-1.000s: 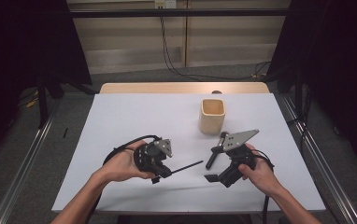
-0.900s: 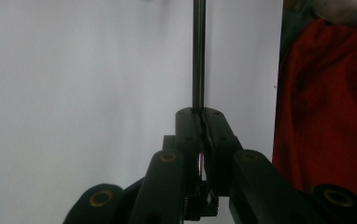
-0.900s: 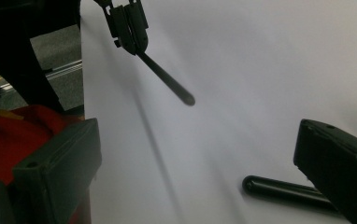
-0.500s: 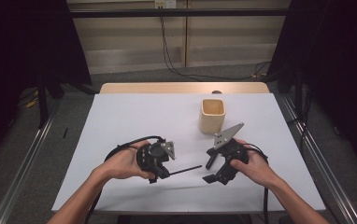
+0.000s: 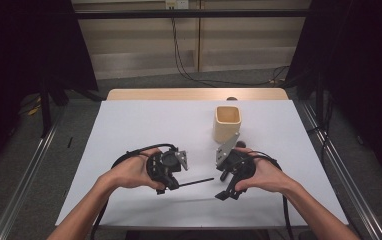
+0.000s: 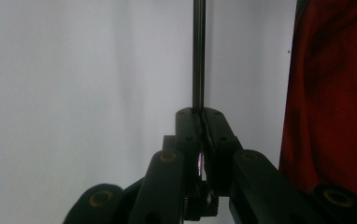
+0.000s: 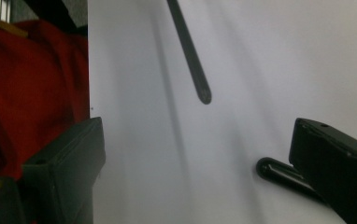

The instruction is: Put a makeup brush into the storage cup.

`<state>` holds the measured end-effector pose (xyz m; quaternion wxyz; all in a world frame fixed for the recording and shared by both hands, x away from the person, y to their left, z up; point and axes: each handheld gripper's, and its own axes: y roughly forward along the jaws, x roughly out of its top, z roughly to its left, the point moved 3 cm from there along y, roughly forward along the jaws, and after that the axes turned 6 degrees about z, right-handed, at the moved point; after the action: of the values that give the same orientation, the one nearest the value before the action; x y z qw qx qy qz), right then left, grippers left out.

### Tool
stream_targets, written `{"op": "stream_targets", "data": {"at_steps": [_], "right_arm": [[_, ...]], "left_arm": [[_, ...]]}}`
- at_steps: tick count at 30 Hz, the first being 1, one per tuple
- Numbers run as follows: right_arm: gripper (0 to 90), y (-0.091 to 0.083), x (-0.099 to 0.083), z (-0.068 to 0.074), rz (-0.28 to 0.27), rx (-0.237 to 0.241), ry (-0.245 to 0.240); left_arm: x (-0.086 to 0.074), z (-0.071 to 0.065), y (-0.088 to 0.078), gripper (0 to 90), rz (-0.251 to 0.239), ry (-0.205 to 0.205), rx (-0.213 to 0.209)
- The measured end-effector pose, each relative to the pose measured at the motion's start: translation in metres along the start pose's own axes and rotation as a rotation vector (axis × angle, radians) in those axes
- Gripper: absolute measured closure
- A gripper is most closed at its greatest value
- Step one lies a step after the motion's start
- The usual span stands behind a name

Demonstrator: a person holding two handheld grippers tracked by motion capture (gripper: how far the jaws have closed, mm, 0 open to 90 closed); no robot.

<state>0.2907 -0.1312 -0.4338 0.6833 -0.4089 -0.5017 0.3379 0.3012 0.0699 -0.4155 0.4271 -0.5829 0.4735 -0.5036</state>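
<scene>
White covers the counter [image 5: 144, 125], and behind it are a pale wall and dark curtains. On the counter are two claws, one thin black stick and one light wooden cup. From the left claw [image 5: 171, 183] outward: its two black jaws are shut tight on one end of the black stick [image 5: 195, 182], and in the left gripper view the stick [image 6: 198, 56] goes straight out from the closed tips. The stick lies low over the white counter and its free end points at the right claw [image 5: 225, 192]. That claw is wide open, with nothing between its jaws. In the right gripper view the round end of the stick [image 7: 193, 60] hangs in the gap ahead of the two spread jaws and touches neither one. A small black rod [image 7: 279, 173] also sticks out beside the jaw on the right side of that view. Each claw is held by one hand, and black cables [image 5: 129, 156] loop behind them. The wooden cup [image 5: 227, 122] stands upright just past the right claw, near the middle of the counter. Nothing lies between the stick and the open claw. Red cloth [image 7: 32, 88] shows at the edge of both gripper views.
</scene>
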Motion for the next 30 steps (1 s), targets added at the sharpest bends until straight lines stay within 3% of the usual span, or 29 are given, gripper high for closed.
{"op": "stream_targets", "data": {"at_steps": [5, 9, 13, 17, 19, 21, 30], "right_arm": [[3.4, 0.009, 0.006, -0.002, 0.084, -0.024, -0.001], [4.0, 0.014, 0.009, -0.005, 0.129, -0.017, 0.006], [9.3, 0.013, 0.013, -0.005, 0.125, 0.010, -0.010], [23.7, 0.011, 0.018, -0.005, 0.104, 0.019, -0.030], [28.6, 0.010, 0.019, -0.006, 0.086, 0.024, -0.045], [32.9, 0.009, 0.021, -0.007, 0.084, 0.022, -0.044], [53.6, 0.014, 0.024, -0.006, 0.103, 0.050, -0.062]], "left_arm": [[0.003, 0.000, 0.001, 85.8, 0.018, 0.006, 0.003], [0.004, 0.000, 0.001, 85.8, 0.032, 0.015, 0.005], [0.004, 0.000, 0.002, 85.8, 0.030, 0.012, 0.001], [0.007, 0.000, 0.003, 85.8, 0.002, 0.000, 0.020], [0.008, 0.000, 0.004, 85.8, 0.013, 0.013, 0.015], [0.009, -0.001, 0.005, 85.8, 0.004, 0.000, 0.005], [0.010, 0.001, 0.006, 85.7, 0.010, 0.017, 0.014]]}}
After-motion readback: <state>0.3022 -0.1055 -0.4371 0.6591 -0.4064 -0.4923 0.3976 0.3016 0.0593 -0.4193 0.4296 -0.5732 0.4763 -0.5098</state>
